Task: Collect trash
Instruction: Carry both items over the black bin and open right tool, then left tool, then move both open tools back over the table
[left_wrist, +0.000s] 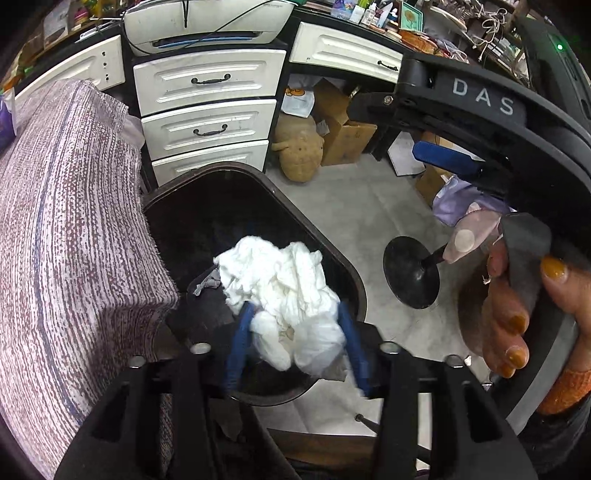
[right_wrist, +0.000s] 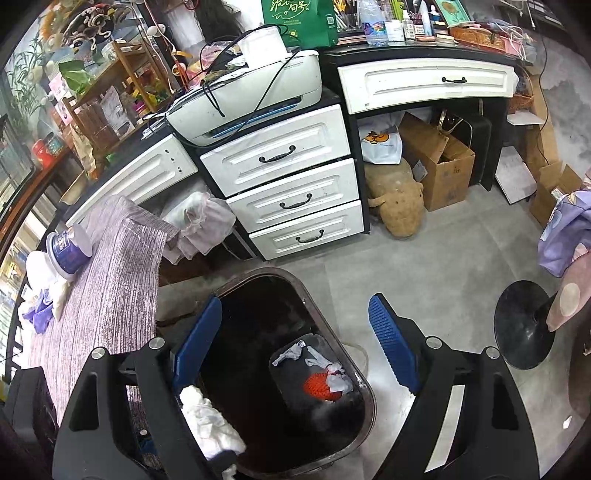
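Hovering over the dark bin (left_wrist: 354, 273), left gripper (left_wrist: 295, 332) loosely brackets a white tissue wad (left_wrist: 284, 295), ready to drop; right gripper (right_wrist: 295, 347) spread, empty, at 2 o'clock.

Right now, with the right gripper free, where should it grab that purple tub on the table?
Probably across the round wall of the purple tub, coming down from above: it lies tipped on the striped tablecloth, so its sides are exposed. The right gripper is open and empty.
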